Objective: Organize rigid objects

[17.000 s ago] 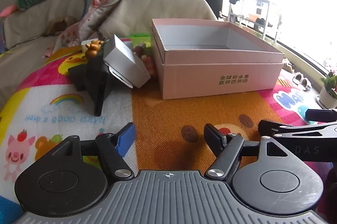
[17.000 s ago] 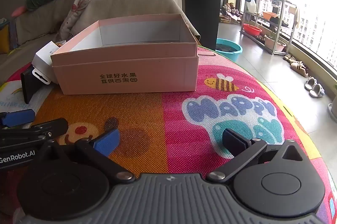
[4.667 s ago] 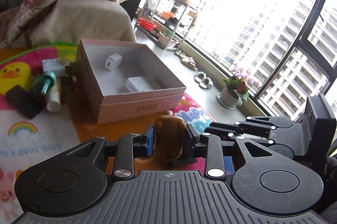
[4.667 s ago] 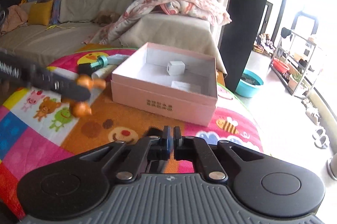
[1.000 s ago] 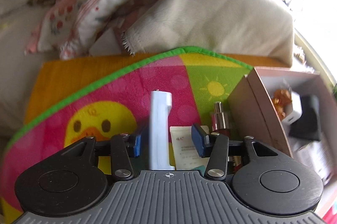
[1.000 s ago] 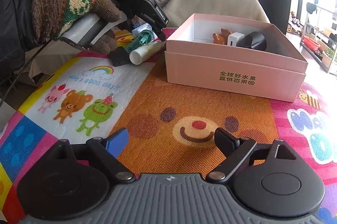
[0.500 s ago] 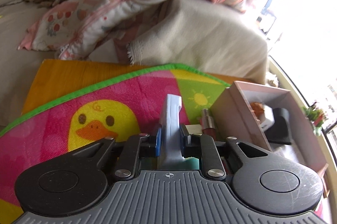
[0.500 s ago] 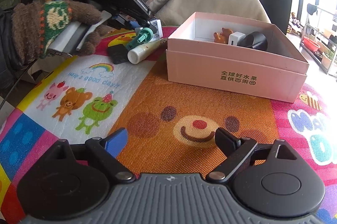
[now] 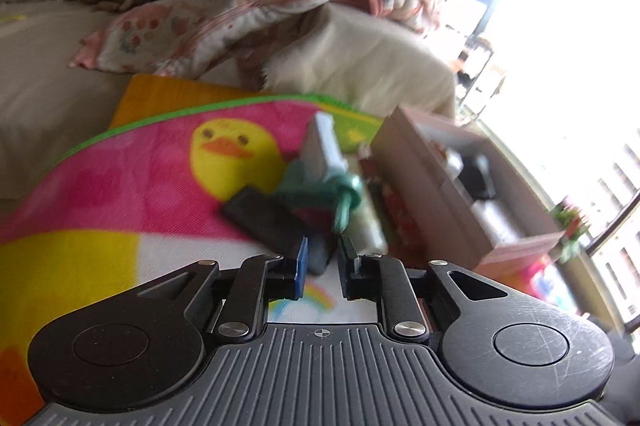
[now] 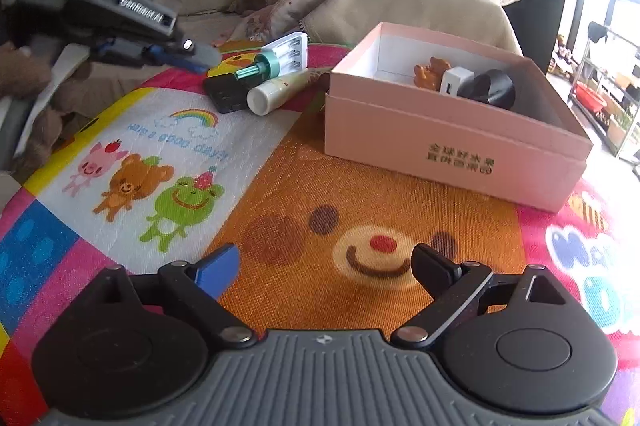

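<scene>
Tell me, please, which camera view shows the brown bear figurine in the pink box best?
The right wrist view: the bear figurine sits sharp and unobstructed inside the pink box, beside a white block. In the left wrist view it is only a small orange blur behind the box wall.

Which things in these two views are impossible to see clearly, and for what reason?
- Left wrist view: motion blur smears everything inside the pink box.
- Right wrist view: the box's near wall hides its floor.
- Left wrist view: the red item beside the box is too blurred to identify.
</scene>
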The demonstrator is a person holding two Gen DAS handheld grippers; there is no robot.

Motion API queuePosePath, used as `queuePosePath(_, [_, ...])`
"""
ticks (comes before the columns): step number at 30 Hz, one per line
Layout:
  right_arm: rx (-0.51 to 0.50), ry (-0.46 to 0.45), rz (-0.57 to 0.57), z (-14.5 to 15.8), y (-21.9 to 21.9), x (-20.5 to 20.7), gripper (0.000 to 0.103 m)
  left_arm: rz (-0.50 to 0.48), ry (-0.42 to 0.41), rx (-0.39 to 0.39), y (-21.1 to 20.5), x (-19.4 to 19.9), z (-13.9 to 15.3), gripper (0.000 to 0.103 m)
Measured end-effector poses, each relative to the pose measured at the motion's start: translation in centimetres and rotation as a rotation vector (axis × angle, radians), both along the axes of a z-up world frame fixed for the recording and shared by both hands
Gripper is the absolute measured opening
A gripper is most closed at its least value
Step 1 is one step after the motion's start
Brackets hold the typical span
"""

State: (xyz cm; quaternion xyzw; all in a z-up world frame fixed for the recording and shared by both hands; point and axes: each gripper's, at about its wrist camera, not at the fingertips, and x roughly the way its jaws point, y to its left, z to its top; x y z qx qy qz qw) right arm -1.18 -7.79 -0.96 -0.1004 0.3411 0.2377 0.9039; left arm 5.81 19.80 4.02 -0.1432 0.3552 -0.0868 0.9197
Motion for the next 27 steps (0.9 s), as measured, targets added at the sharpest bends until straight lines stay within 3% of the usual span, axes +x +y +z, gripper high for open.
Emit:
queuePosePath(3, [0.026, 0.011, 0.016, 1.5, 0.5, 1.1, 0.093, -0.016, 0.002, 0.133, -1.3, -1.2, 0.2, 0.018])
queuePosePath(6, [0.102, 0.021, 0.029, 4.5, 1.3, 3.0, 0.093, -0.050, -0.012, 0.189, -2.4, -2.8, 0.2, 0.018])
queuePosePath(12, [0.233, 0.100, 0.044, 10.1, 6.2, 11.0, 0.093, -0.033, 0.000, 0.062, -2.7, -6.4, -1.8, 0.018])
queuePosePath(16, [0.201, 0.170, -0.047, 9.8, 11.2, 17.7, 0.070, -0.023, -0.020, 0.006, -2.9, -8.6, -1.6, 0.018])
queuePosePath(21, [0.069, 0.248, -0.151, 5.8, 15.5, 22.8, 0.048, 0.008, -0.056, -0.048, -1.8, -10.4, -0.5, 0.018])
queuePosePath(22, [0.048, 0.268, -0.157, 5.0, 15.9, 23.2, 0.037, 0.017, -0.057, -0.057, -1.5, -10.5, -0.4, 0.018])
queuePosePath(23, [0.043, 0.297, -0.149, 4.4, 15.9, 23.4, 0.019, 0.024, -0.057, -0.067, -1.2, -10.6, -0.4, 0.018])
queuePosePath(27, [0.135, 0.352, -0.079, 5.4, 14.3, 21.7, 0.012, 0.050, -0.039, -0.092, -0.4, -10.4, -1.1, 0.018])
